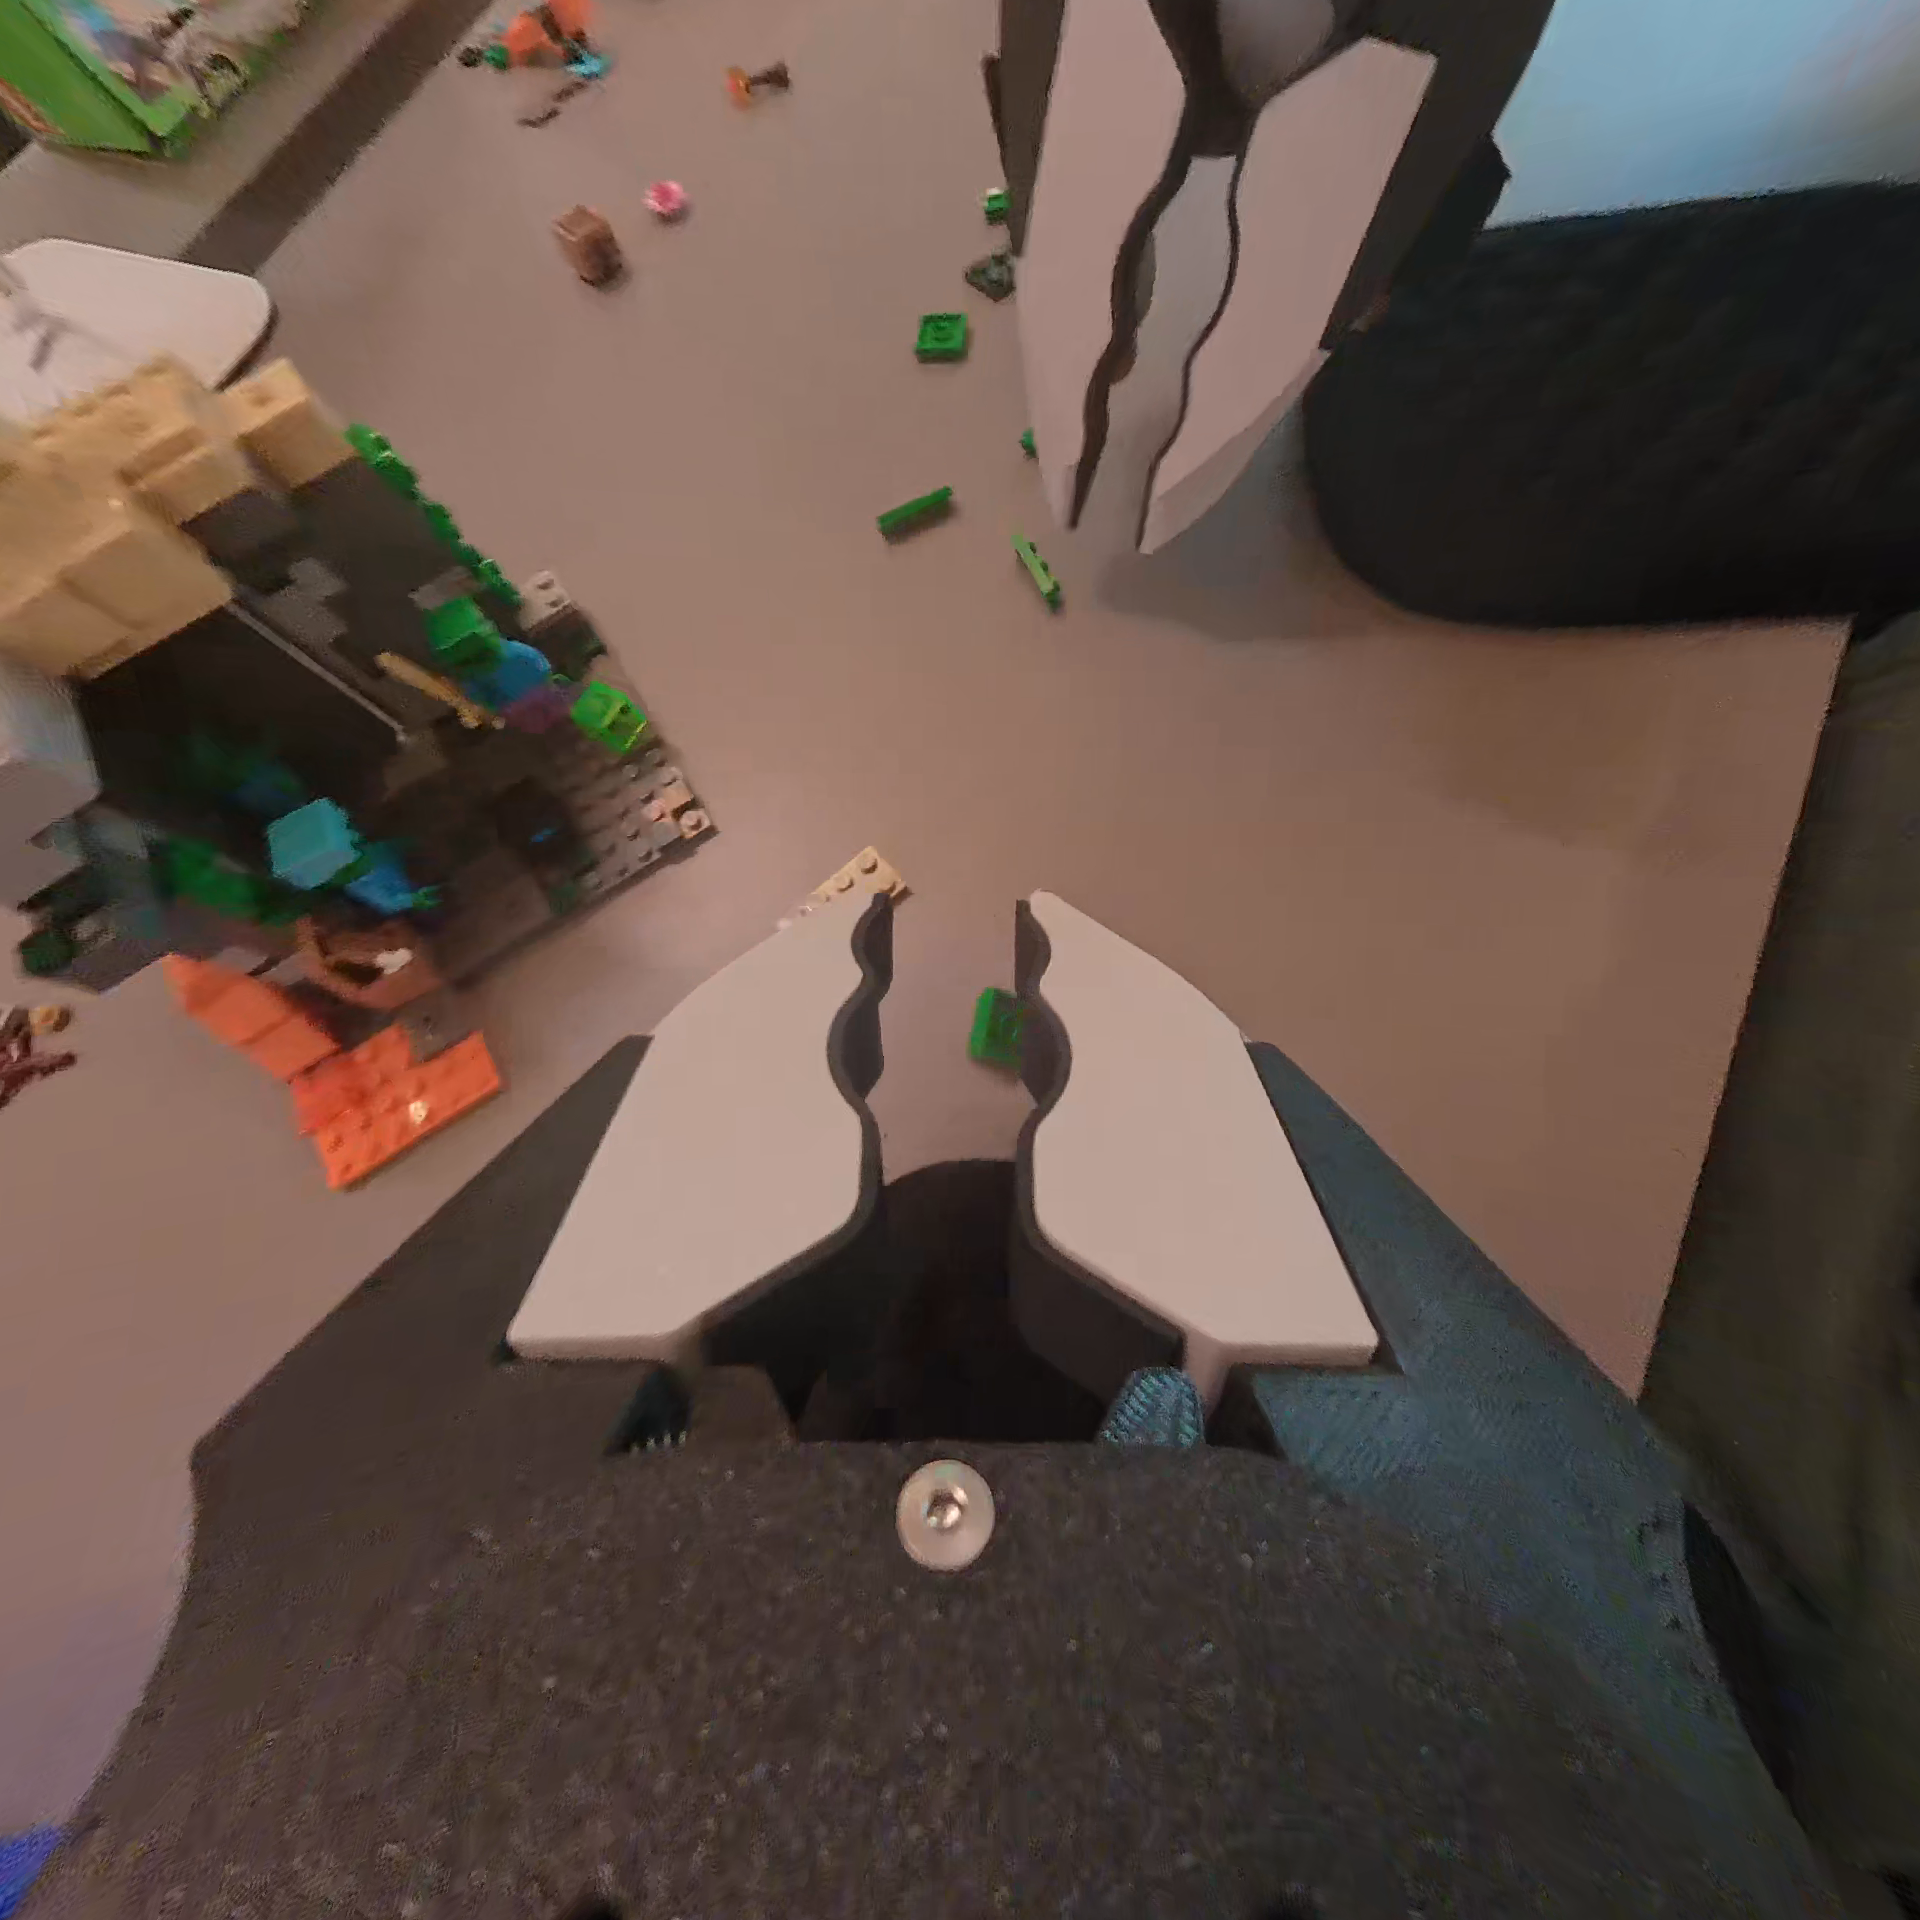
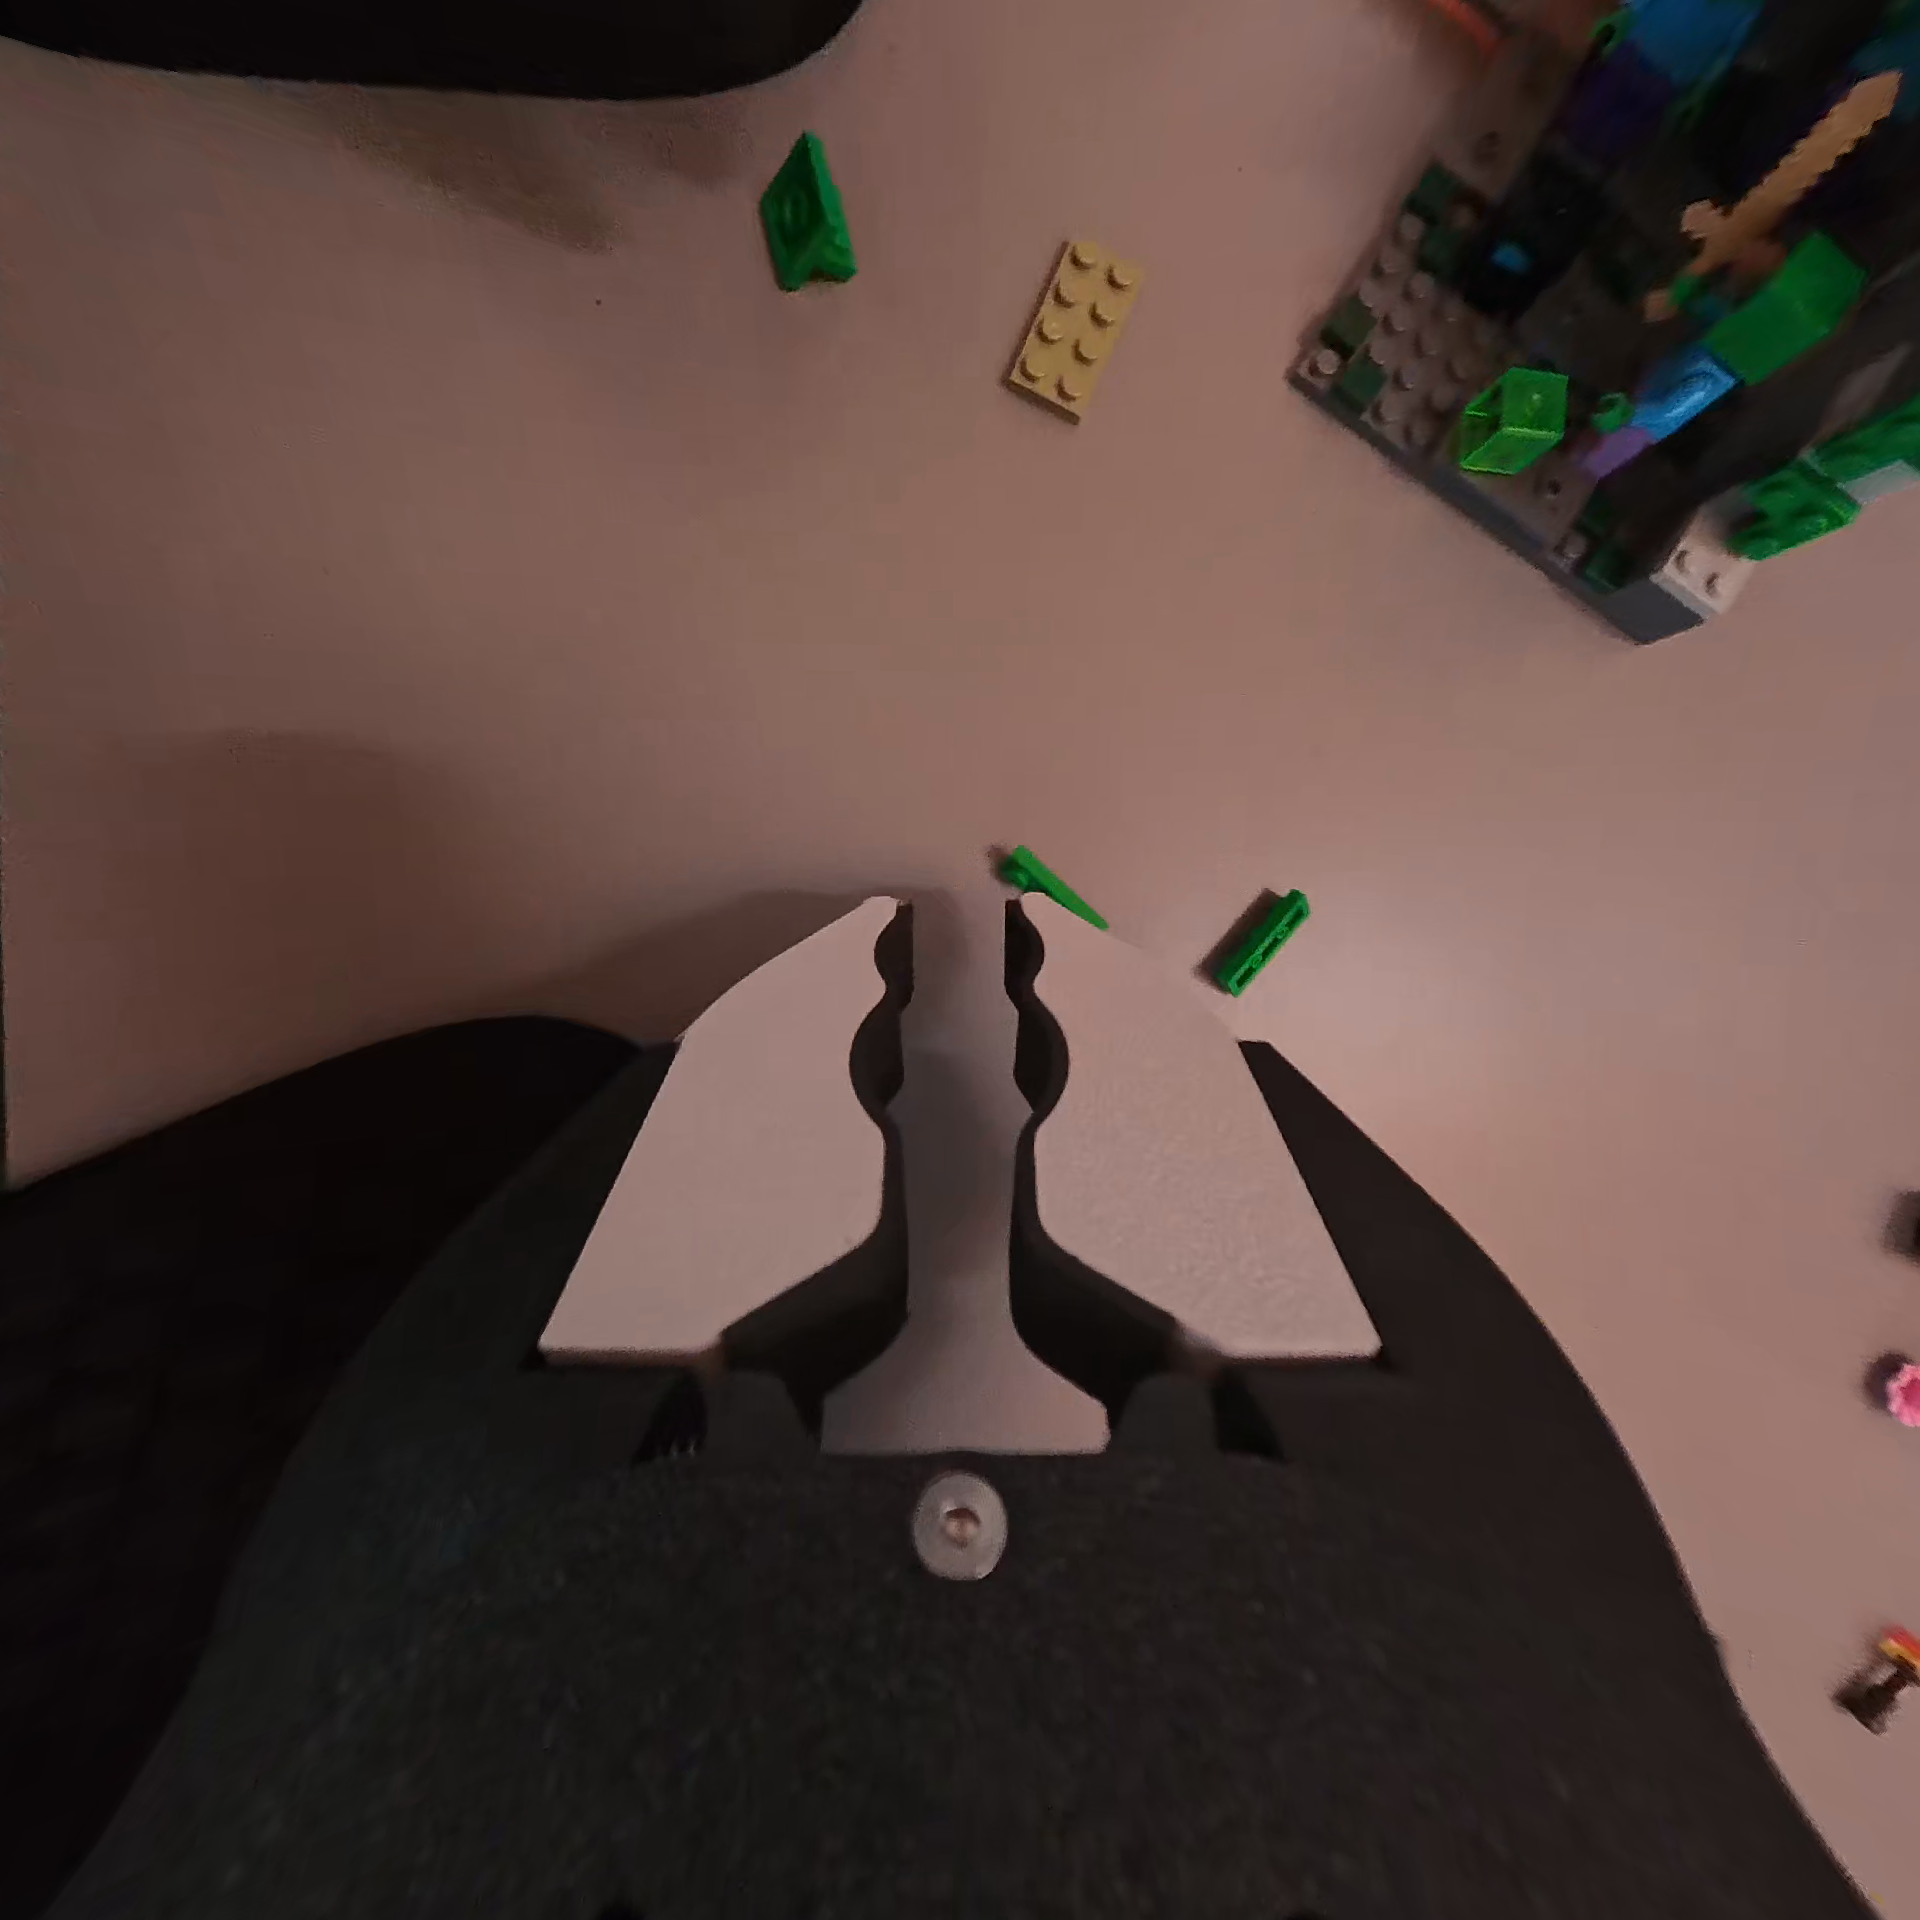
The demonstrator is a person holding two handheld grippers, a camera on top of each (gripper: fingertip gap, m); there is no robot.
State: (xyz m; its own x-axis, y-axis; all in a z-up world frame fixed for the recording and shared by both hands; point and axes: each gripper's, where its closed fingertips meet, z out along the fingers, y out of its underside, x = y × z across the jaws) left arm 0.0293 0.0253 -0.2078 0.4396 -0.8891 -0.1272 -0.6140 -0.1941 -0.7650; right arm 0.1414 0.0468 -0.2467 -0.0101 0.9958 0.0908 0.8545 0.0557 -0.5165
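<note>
Hovering with jaws parted and empty: left gripper (image 1: 951,914) over a green square plate (image 1: 995,1023); right gripper (image 2: 956,909) beside a thin green strip (image 2: 1049,883) on the smooth table (image 2: 623,623).

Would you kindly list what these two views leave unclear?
- Left wrist view: small green plate, partly behind the left gripper finger.
- Left wrist view: brick model, cut off by the left edge.
- Right wrist view: green piece at the right gripper, blurred and partly covered.

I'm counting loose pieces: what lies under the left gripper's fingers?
Between the left gripper's open fingers a small green plate lies on the table. A tan plate pokes out beyond the left finger, its remainder covered.
</note>
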